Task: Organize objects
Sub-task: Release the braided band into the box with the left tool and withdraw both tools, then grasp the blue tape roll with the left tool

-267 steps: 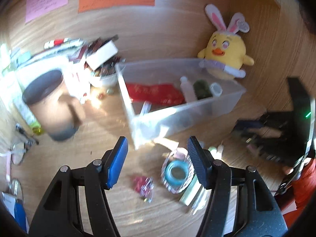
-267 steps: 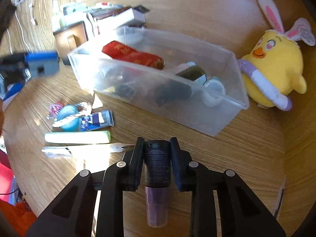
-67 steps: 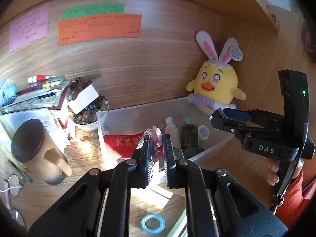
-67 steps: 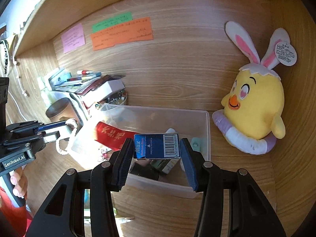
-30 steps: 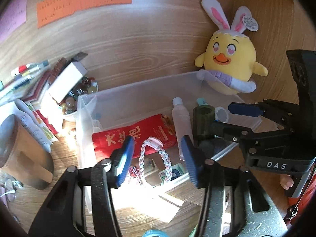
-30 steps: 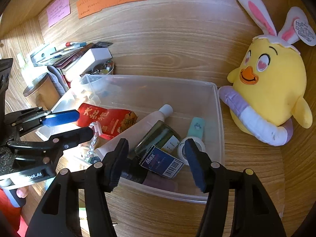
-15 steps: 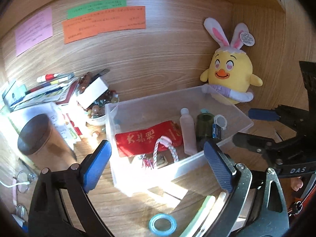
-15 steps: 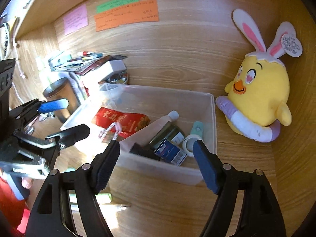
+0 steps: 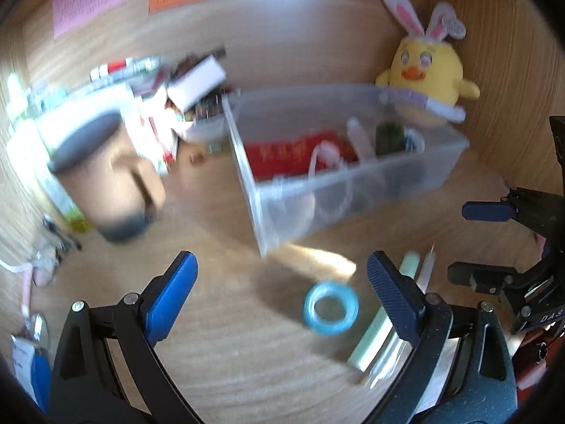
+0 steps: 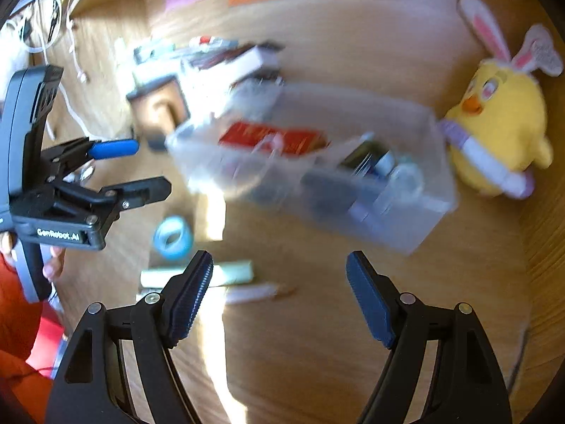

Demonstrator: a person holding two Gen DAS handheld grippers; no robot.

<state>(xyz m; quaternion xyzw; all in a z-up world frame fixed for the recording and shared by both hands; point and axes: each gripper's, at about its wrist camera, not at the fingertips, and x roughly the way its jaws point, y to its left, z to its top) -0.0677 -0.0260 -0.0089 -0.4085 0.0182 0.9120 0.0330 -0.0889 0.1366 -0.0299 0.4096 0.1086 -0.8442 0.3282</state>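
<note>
Nearest, left gripper (image 9: 282, 282) and right gripper (image 10: 279, 293), both spread wide and empty above the wooden desk (image 9: 226, 346). Just past the left fingertips, a blue tape ring (image 9: 331, 308) flat on the desk, beside a pale green stick (image 9: 383, 321). Farther back, the clear bin (image 9: 353, 190) with a red packet (image 9: 289, 153) and bottles inside, then a yellow plush chick (image 9: 427, 74) against the wall.
</note>
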